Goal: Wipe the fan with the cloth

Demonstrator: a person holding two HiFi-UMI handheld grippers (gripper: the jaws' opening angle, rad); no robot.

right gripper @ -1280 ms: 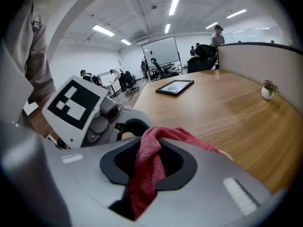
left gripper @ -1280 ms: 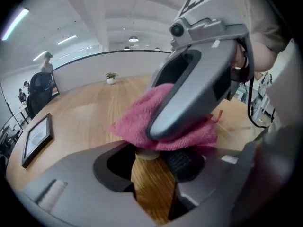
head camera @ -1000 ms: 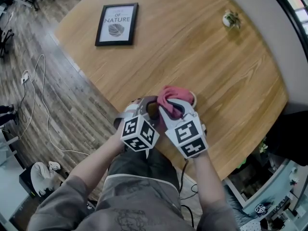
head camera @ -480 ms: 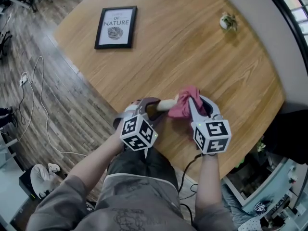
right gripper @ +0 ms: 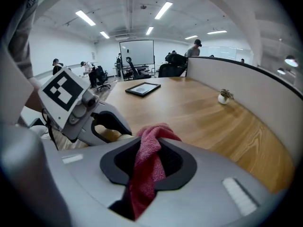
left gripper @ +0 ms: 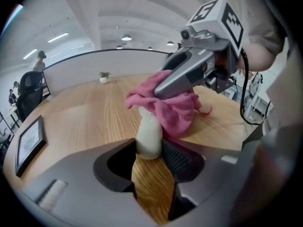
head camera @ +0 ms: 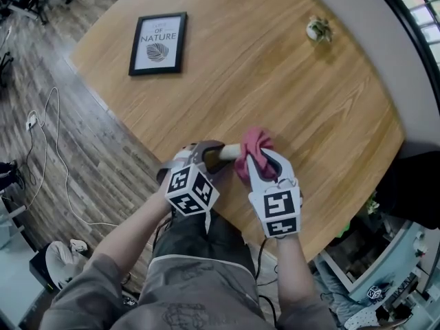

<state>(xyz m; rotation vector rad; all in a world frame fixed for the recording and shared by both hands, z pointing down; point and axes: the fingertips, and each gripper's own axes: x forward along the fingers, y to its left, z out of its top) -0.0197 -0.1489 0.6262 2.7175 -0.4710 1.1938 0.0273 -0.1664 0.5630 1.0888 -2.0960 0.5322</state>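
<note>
A small fan shows only its cream-white handle (head camera: 231, 150) (left gripper: 149, 135), low over the wooden table (head camera: 289, 81). My left gripper (head camera: 213, 154) is shut on the handle's near end. A pink-red cloth (head camera: 253, 148) (left gripper: 171, 106) (right gripper: 147, 163) is draped over the fan's far end and hides its head. My right gripper (head camera: 258, 162) (left gripper: 163, 86) is shut on the cloth, which bunches between its jaws and hangs down behind them. In the right gripper view the left gripper (right gripper: 105, 123) sits just left of the cloth.
A framed print (head camera: 158, 43) lies at the table's far left and a small potted plant (head camera: 317, 27) near its far right. A grey partition (head camera: 385, 53) curves behind the table. The table's front edge is under my hands. A white cable (head camera: 48, 136) trails on the floor at left.
My right gripper swung right with the cloth along the fan, then came back towards the left gripper. The left gripper kept its hold and stayed in place.
</note>
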